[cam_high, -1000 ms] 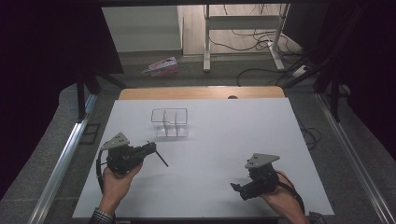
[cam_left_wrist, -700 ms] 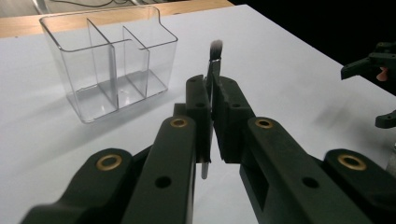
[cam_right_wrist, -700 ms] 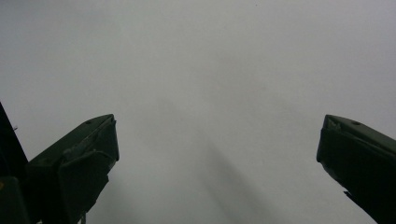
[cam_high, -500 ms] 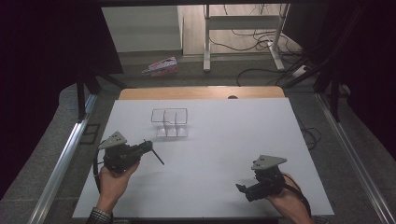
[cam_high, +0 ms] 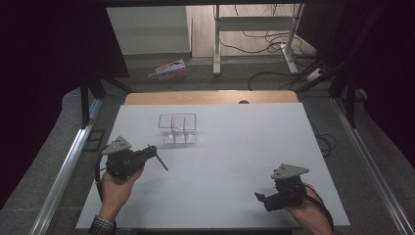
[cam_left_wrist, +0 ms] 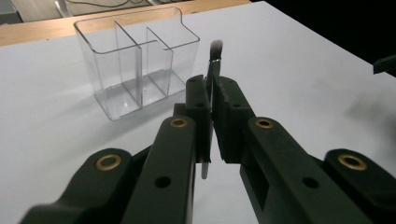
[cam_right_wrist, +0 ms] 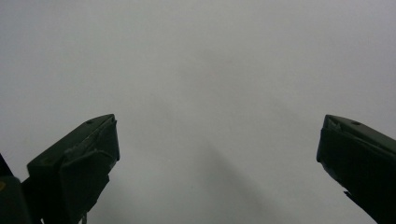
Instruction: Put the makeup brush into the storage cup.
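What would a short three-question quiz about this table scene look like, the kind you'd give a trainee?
1. True or false: the left gripper is shut on a brush.
2. How many compartments does the clear organizer show? A two, B three, C five.
3. Fill in: the right gripper hangs with its jaws ____ over the white table.

Key: 1 true. 2 B. 3 open.

High cam looks down over table (cam_high: 235,147); gripper cams ride close, sharing its white top.
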Demonstrator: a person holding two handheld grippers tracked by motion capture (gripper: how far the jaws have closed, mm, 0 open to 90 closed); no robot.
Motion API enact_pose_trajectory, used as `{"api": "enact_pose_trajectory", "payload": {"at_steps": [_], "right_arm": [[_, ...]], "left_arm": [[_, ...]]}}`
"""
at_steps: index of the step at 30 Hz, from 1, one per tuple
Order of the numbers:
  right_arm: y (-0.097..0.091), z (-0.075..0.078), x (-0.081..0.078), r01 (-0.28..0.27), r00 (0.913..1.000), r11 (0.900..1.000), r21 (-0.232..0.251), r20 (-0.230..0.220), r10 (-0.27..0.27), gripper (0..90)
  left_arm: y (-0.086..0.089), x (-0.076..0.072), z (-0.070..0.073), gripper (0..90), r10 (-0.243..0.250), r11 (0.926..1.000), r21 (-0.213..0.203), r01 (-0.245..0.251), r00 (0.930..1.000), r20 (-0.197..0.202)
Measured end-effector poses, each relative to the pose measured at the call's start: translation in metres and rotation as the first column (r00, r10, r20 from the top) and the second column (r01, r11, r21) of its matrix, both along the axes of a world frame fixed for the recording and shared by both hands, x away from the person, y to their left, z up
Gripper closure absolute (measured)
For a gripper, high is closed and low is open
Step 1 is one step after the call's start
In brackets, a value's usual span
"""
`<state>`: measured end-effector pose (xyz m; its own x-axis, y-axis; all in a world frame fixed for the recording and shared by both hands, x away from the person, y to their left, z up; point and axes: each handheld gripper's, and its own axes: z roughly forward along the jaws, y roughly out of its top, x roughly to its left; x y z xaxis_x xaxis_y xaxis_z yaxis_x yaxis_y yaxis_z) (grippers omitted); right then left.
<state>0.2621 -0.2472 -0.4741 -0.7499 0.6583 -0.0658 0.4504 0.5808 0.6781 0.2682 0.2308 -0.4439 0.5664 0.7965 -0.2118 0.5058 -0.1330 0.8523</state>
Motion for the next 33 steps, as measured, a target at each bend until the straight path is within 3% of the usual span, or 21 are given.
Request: {"api": "enact_pose_trajectory", "payload": {"at_steps": [17, 33], "right_arm": [[-0.021, -0.004, -0.007, 0.062, 0.9980, 0.9980, -0.013, -0.011, -0.062, 0.0], [-0.032, -0.007, -0.015, 0.082, 0.9961, 0.9966, -0.013, -0.032, -0.082, 0.0]], "left_arm": [[0.003, 0.015, 0.009, 85.2, 0.019, 0.9989, 0.043, -0.020, 0.9996, 0.020], [0.005, 0.030, 0.028, 85.0, 0.045, 0.9957, 0.078, -0.050, 0.9971, 0.062]]}}
